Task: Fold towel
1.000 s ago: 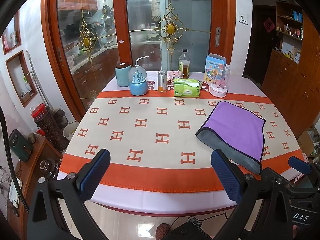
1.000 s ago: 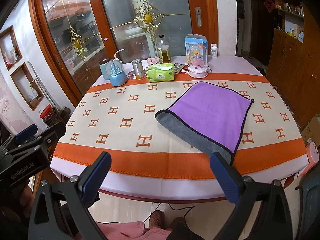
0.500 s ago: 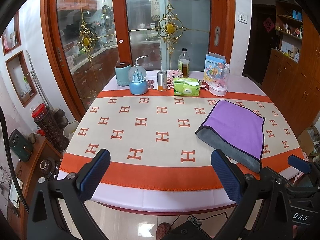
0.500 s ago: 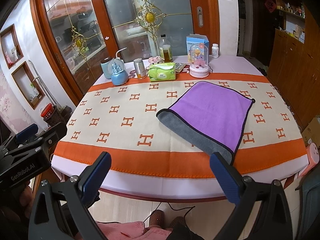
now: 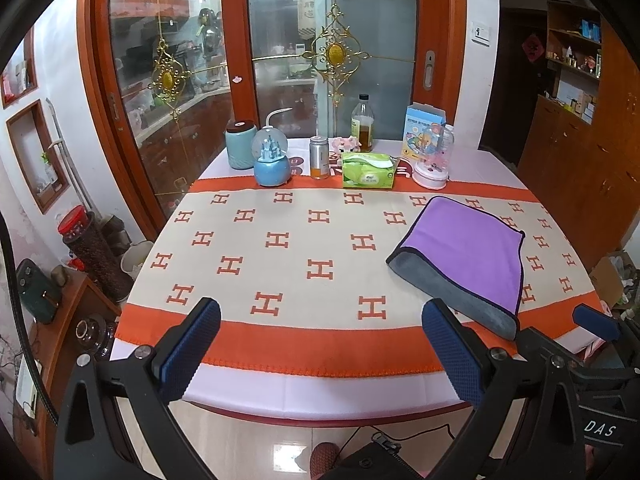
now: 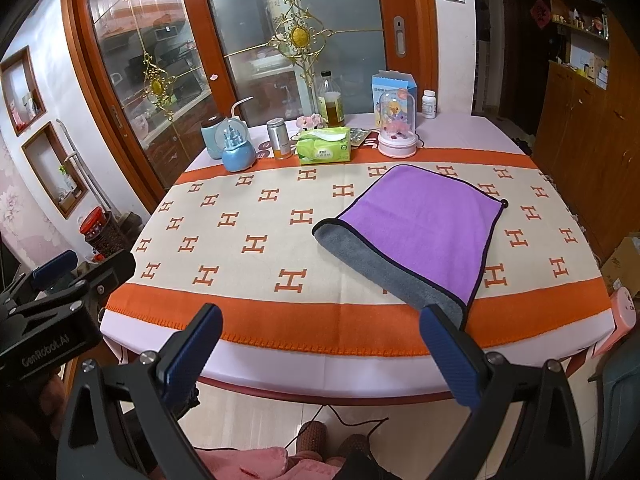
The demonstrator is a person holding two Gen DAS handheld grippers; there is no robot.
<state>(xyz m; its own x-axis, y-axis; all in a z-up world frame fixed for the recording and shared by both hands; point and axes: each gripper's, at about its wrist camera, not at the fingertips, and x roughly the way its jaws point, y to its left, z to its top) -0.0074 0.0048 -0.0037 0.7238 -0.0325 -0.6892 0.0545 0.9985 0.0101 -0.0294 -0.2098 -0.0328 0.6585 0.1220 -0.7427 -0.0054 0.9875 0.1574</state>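
Observation:
A purple towel (image 5: pixel 468 244) with a grey underside and dark trim lies folded over on the right half of the table; it also shows in the right wrist view (image 6: pixel 420 224). Its grey folded edge (image 6: pixel 384 268) faces the near left. My left gripper (image 5: pixel 320 344) is open and empty, held off the table's near edge, left of the towel. My right gripper (image 6: pixel 320 352) is open and empty, also off the near edge, with its right finger (image 6: pixel 448 356) just before the towel's near corner.
The table (image 5: pixel 280 380) wears a cream and orange cloth with an H pattern. Along its far edge stand a blue snow globe (image 5: pixel 272 160), a metal can (image 5: pixel 320 156), a green tissue pack (image 5: pixel 368 170), a bottle (image 5: pixel 362 122) and a pink dome toy (image 5: pixel 432 156). Glass doors stand behind.
Both grippers have drifted back slightly from the table; the view shifts a little. The towel has not moved and both grippers stay open.

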